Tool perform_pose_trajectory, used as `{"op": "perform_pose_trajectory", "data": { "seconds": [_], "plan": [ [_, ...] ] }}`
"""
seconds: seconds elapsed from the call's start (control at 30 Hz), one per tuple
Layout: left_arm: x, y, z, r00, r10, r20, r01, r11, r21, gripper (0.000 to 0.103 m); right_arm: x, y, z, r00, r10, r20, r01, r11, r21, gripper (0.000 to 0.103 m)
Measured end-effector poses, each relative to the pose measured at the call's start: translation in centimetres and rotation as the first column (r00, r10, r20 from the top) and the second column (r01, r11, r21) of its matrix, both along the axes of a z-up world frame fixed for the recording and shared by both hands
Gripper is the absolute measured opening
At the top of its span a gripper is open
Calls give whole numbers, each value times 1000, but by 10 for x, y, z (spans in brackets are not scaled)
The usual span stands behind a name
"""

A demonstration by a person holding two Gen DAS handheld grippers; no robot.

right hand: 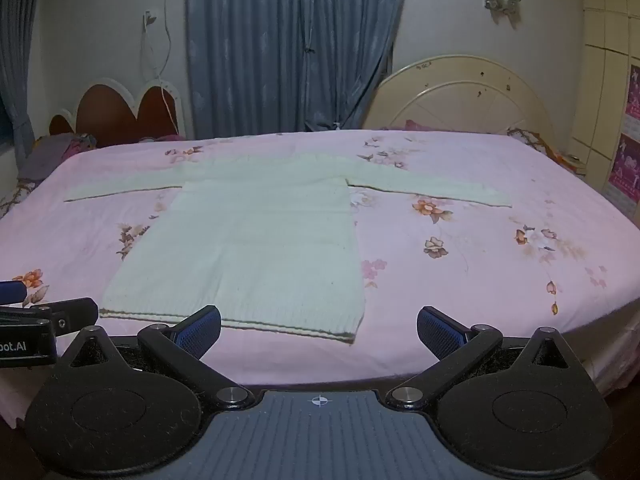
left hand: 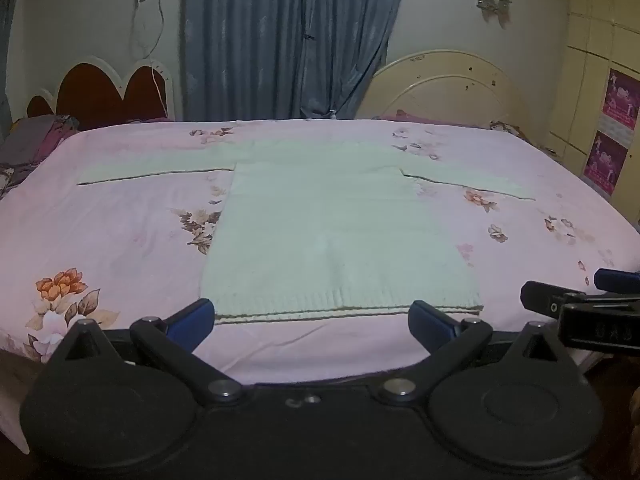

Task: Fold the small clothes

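A pale green knitted sweater [left hand: 332,232] lies flat on the pink floral bed sheet [left hand: 120,240], both sleeves spread out sideways, ribbed hem nearest me. It also shows in the right wrist view [right hand: 256,248]. My left gripper [left hand: 312,322] is open and empty, just in front of the hem, jaws wide apart. My right gripper [right hand: 319,330] is open and empty, in front of the hem's right corner. The right gripper shows at the right edge of the left wrist view [left hand: 576,304].
The bed's near edge [right hand: 320,380] runs just below the grippers. Two headboards [left hand: 448,88] stand behind the bed, with a blue curtain [left hand: 288,40] between them. Bunched dark cloth [left hand: 28,144] lies at the far left. A wardrobe [left hand: 600,80] stands at right.
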State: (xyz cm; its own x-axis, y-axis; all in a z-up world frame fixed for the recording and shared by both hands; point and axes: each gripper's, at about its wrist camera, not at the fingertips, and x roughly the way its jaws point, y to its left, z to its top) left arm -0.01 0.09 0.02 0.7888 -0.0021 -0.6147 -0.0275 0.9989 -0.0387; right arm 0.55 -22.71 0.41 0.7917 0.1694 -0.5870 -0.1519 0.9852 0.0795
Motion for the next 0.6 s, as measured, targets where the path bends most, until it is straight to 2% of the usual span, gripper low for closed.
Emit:
{"op": "perform_pose_trajectory", "data": {
  "seconds": [0.6],
  "plan": [
    [1,0,5,1000,6,11,-7,1000,10,103,2,-1,0,1000,1,0,-1,1000,-4,103]
  ]
}}
